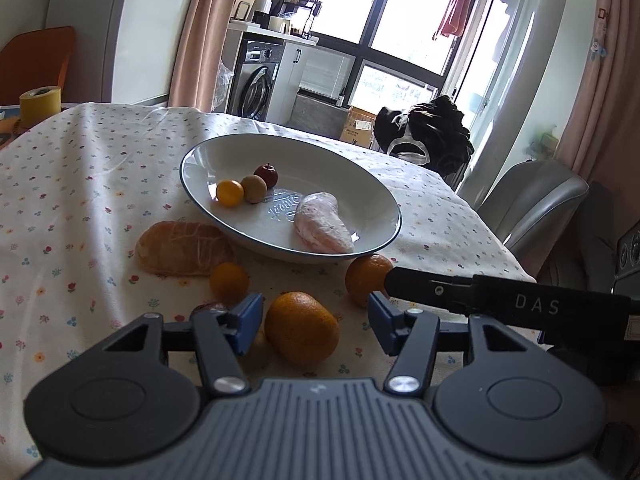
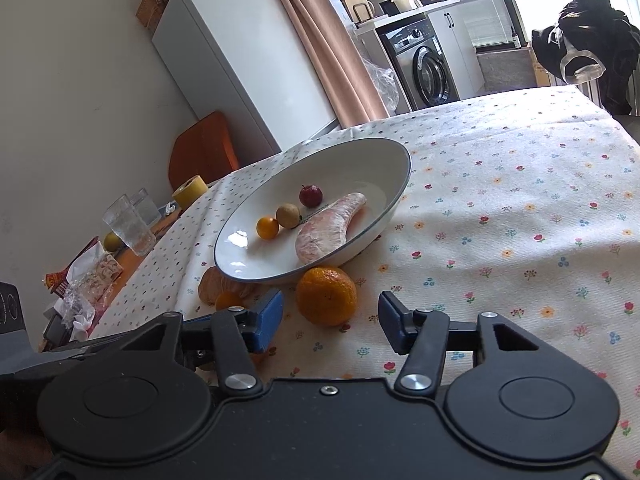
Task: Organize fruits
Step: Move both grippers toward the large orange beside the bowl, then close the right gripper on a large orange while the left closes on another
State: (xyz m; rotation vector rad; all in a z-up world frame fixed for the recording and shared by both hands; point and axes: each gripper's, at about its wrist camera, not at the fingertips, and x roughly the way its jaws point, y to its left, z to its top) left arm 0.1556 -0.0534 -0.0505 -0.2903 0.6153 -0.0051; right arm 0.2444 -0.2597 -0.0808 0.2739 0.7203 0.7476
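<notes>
A white plate with a dark rim is set on a flowered tablecloth; inside it a small orange fruit, a brownish round fruit and a small red fruit are lined up touching one another, and a pale pink peeled segment lies apart from them toward the near rim.

In the left wrist view, the left gripper is seen with its jaws spread wide, nothing being held; a large mandarin lies on the cloth between the blue fingertips, whether touched by them cannot be told. A peeled orange half is seen against the plate's near left edge, a small round orange just in front of it, and a second mandarin just beside the plate's near right edge; the black body of the other tool is shown touching or just beside that mandarin.

In the right wrist view, the right gripper is likewise shown wide open and empty, the second mandarin resting on the cloth just ahead of the gap and close under the plate; the large mandarin is hidden here, and the peeled half is only partly seen. Drinking glasses, a yellow tape roll and a white refrigerator are shown only here in full.
</notes>
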